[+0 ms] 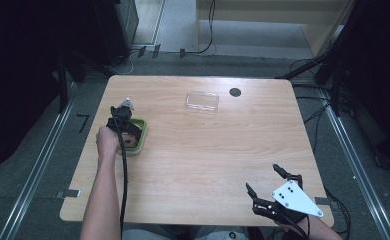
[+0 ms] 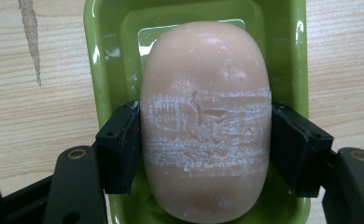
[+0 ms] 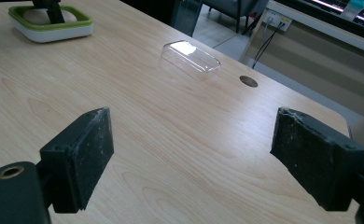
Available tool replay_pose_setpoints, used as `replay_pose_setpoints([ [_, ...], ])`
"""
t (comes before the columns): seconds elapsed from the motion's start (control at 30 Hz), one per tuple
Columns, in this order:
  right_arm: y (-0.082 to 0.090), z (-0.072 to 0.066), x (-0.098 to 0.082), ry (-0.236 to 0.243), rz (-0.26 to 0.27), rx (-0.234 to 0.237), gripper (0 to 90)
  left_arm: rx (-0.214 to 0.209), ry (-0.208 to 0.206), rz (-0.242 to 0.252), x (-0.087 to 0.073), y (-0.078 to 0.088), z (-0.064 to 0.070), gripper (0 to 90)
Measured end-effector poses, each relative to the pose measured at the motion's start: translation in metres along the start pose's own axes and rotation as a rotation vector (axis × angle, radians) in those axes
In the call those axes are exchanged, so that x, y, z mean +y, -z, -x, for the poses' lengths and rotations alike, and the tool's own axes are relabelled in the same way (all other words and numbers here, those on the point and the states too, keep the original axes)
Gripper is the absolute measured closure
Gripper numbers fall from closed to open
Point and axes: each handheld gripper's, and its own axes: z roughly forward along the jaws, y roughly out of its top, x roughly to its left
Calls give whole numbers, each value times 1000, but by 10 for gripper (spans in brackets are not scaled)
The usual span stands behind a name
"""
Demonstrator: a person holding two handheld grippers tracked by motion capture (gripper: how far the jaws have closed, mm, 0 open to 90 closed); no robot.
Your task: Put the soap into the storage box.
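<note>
Two tongs work at the desk (image 1: pixel 203 150), and only one has something. The left tongs (image 2: pixel 206 144) are closed on a pink soap bar (image 2: pixel 206 116): one jaw presses each long side near its middle, probably because this grip is the most balanced one. The bar has white scratched marks on top. It sits inside the green soap dish (image 2: pixel 105 70), or just above its floor; I cannot tell if it is lifted. The right tongs (image 3: pixel 194 158) hold nothing and stand wide apart, low over the desk, far from the dish at the near edge, I think waiting. A clear plastic lid (image 3: pixel 191 58) lies on the desk well beyond the dish, toward the far edge, with a small dark round hole (image 3: pixel 248 81) near it
</note>
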Motion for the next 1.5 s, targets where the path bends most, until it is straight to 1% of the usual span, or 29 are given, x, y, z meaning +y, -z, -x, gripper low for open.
replay_pose_setpoints([
  [0.33, 0, 0, 0, -1, 5, -2, 133, 7, 13, 16, -1, 1, 1, 320],
  [0.5, 0, 0, 0, -2, 3, -2, 133, 8, 15, 28, 0, 5, 2, 300],
  [0.57, 0, 1, 0, -1, 4, -4, 133, -2, 22, 25, 0, 5, 0, 299],
  [0.63, 1, 1, 0, -2, 2, -4, 133, 7, 19, 28, 0, 7, 1, 289],
  [0.67, 1, 1, 0, -1, 2, -4, 133, 9, 13, 25, 0, 10, 2, 272],
  [0.7, 1, 1, 0, 0, 2, -4, 133, 17, 14, 27, 0, 12, 2, 232],
  [0.73, 1, 1, 0, 0, 3, -5, 133, 22, 12, 21, 0, 13, 3, 164],
  [0.8, 2, 1, -1, -4, 6, -9, 133, 15, 10, 14, -1, 16, 3, 152],
  [0.87, 2, 1, -1, -3, 6, -8, 133, 15, 21, 13, -3, 18, 2, 140],
  [0.93, 3, 1, -1, -3, 7, -13, 133, 18, 14, 6, -4, 22, 2, 133],
  [0.97, 3, 1, -1, -4, 7, -15, 133, 25, 12, 10, -5, 25, 3, 123],
  [1.03, 4, 1, -1, -7, 8, -17, 133, 15, 6, 15, -7, 31, 4, 105],
  [1.07, 4, 1, -1, -7, 8, -17, 133, 15, 6, 15, -7, 31, 4, 102],
  [1.1, 5, 1, -1, -4, 8, -19, 133, 15, -8, 9, -9, 34, 6, 89],
  [1.13, 5, 1, -1, -3, 9, -20, 133, 15, -7, 17, -12, 38, 6, 84],
  [1.2, 5, 1, -1, -2, 9, -19, 133, 12, -24, -4, -17, 42, 6, 78],
  [1.27, 6, 1, -1, -3, 9, -20, 133, 24, -31, -22, -23, 44, 6, 61],
  [1.3, 6, 1, -1, -4, 9, -22, 133, 24, -31, -22, -23, 44, 6, 60],
  [1.37, 6, 1, -1, -4, 8, -20, 133, 34, -35, -27, -31, 50, 4, 51],
  [1.43, 6, 1, -1, -4, 8, -20, 133, 35, -35, -23, -34, 52, 4, 49],
  [1.5, 6, 1, -1, -4, 8, -20, 133, 34, -50, -21, -41, 59, 5, 40],
])
